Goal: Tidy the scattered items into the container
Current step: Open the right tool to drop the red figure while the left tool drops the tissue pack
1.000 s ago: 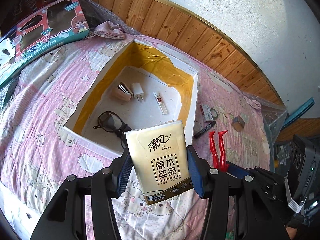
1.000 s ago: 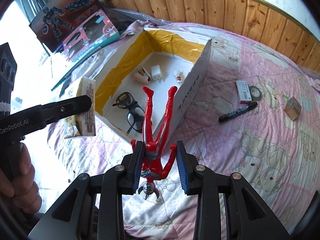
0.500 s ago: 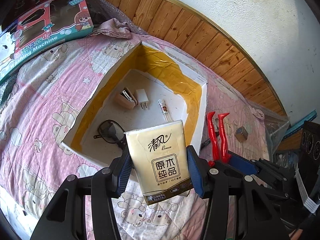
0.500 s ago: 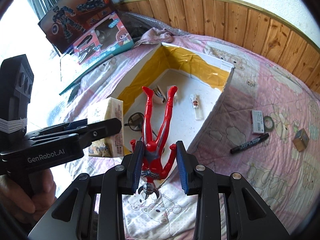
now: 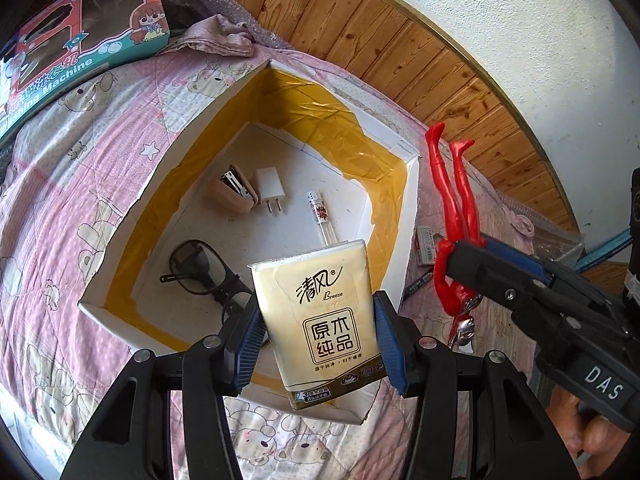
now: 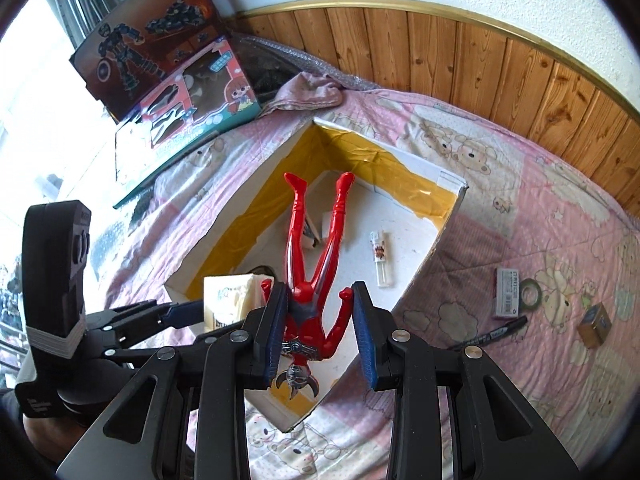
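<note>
My left gripper (image 5: 318,340) is shut on a yellow tissue pack (image 5: 324,320), held over the near end of the open white box (image 5: 124,236) with yellow-taped walls. My right gripper (image 6: 320,332) is shut on a red action figure (image 6: 316,264), feet pointing away, above the box's near right wall (image 6: 424,276). From the left wrist view the figure (image 5: 452,216) hangs just right of the box. In the box lie dark glasses (image 5: 200,272), a stapler (image 5: 232,196), a white charger (image 5: 270,188) and a lighter (image 5: 322,216).
On the pink quilt right of the box lie a black marker (image 6: 492,334), a small white pack (image 6: 506,292), a tape ring (image 6: 530,292) and a small brown cube (image 6: 596,326). Toy boxes (image 6: 192,92) and a crumpled cloth (image 6: 308,94) sit at the far left. A wooden wall panel (image 6: 480,60) bounds the bed.
Both grippers have moved forward toward the box, still holding their items. The tissue pack and the red figure now hang over the box's near end instead of short of it.
</note>
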`<action>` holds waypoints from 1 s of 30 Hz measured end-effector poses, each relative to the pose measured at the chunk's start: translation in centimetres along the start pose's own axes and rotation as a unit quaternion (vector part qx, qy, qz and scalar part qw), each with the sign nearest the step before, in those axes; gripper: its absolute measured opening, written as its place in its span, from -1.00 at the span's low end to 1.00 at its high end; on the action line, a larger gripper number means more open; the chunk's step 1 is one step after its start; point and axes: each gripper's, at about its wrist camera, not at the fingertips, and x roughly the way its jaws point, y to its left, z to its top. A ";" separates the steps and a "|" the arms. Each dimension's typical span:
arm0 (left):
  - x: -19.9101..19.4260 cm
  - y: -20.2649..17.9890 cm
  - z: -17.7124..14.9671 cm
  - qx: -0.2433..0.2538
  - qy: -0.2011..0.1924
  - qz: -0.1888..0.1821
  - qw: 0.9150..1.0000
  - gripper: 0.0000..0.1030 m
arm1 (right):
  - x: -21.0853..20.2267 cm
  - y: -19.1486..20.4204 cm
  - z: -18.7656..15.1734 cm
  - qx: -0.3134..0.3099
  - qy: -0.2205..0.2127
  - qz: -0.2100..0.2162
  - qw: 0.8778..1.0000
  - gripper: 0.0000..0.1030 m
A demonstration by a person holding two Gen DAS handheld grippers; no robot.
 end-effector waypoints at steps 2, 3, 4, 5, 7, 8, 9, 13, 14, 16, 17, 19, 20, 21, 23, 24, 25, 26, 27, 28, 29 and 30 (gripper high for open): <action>0.6 -0.1 0.1 0.000 0.006 0.002 1.000 0.03 | 0.5 -0.3 0.7 0.001 0.005 0.001 1.000 -0.36; 0.9 -0.2 0.2 0.001 0.009 0.003 1.000 0.03 | 0.7 -0.4 0.9 0.001 0.007 0.002 1.000 -0.36; 1.2 -0.2 0.2 0.001 0.011 0.004 1.000 0.03 | 1.0 -0.5 1.2 0.000 0.009 0.002 1.000 -0.36; 1.5 -0.3 0.3 0.001 0.014 0.005 1.000 0.03 | 1.3 -0.6 1.5 0.000 0.011 0.003 1.000 -0.36; 2.1 -0.4 0.5 0.000 0.019 0.008 1.000 0.03 | 1.8 -0.8 2.1 -0.002 0.016 0.004 1.000 -0.36; 2.5 -0.5 0.7 0.000 0.021 0.010 1.000 0.03 | 2.2 -0.8 2.4 -0.003 0.019 0.005 1.000 -0.35; 2.8 -0.5 0.8 -0.001 0.024 0.013 1.000 0.03 | 2.4 -0.9 2.7 -0.004 0.021 0.005 1.000 -0.35; 4.0 -0.7 1.5 -0.005 0.036 0.018 0.999 0.03 | 3.8 -1.2 3.8 -0.008 0.033 0.002 0.999 -0.35; 4.3 -0.6 1.6 -0.007 0.039 0.019 0.999 0.03 | 4.3 -1.3 4.1 -0.009 0.038 0.002 0.999 -0.35; 5.0 -0.6 1.9 -0.010 0.046 0.022 0.999 0.03 | 5.1 -1.6 4.5 -0.007 0.046 0.003 0.999 -0.35; 5.3 -0.5 2.0 -0.011 0.049 0.023 0.998 0.03 | 5.6 -1.7 4.7 -0.005 0.050 0.003 0.999 -0.35; 5.8 -0.4 2.3 -0.015 0.054 0.025 0.998 0.03 | 6.4 -2.0 5.1 -0.001 0.058 0.003 0.998 -0.35; 6.0 -0.4 2.4 -0.015 0.056 0.025 0.998 0.03 | 6.9 -2.1 5.3 0.001 0.062 0.004 0.998 -0.35; 6.3 -0.5 2.6 -0.016 0.058 0.026 0.998 0.03 | 7.3 -2.3 5.4 0.004 0.066 0.005 0.998 -0.35; 6.7 -0.4 2.8 -0.018 0.061 0.025 0.998 0.03 | 8.2 -2.4 5.7 0.005 0.071 0.004 0.997 -0.35; 6.9 -0.4 2.9 -0.019 0.063 0.025 0.998 0.03 | 8.5 -2.5 5.9 0.005 0.073 0.002 0.997 -0.35; 7.1 -0.4 3.1 -0.020 0.065 0.025 0.997 0.04 | 8.9 -2.5 6.1 0.005 0.074 0.001 0.997 -0.34; 7.3 -0.4 3.2 -0.021 0.067 0.024 0.997 0.04 | 9.2 -2.6 6.2 0.005 0.075 0.001 0.997 -0.34; 7.5 -0.3 3.3 -0.023 0.070 0.022 0.997 0.04 | 9.6 -2.8 6.4 0.005 0.076 0.000 0.997 -0.30; 7.8 -0.2 3.4 -0.027 0.072 0.023 0.997 0.06 | 10.0 -2.9 6.4 0.005 0.076 0.001 0.997 -0.28; 8.0 0.0 3.5 -0.032 0.072 0.023 0.997 0.07 | 10.4 -3.1 6.5 0.006 0.076 0.001 0.997 -0.28; 8.2 0.2 3.5 -0.035 0.071 0.023 0.997 0.07 | 10.8 -3.4 6.4 0.010 0.074 -0.003 0.997 -0.26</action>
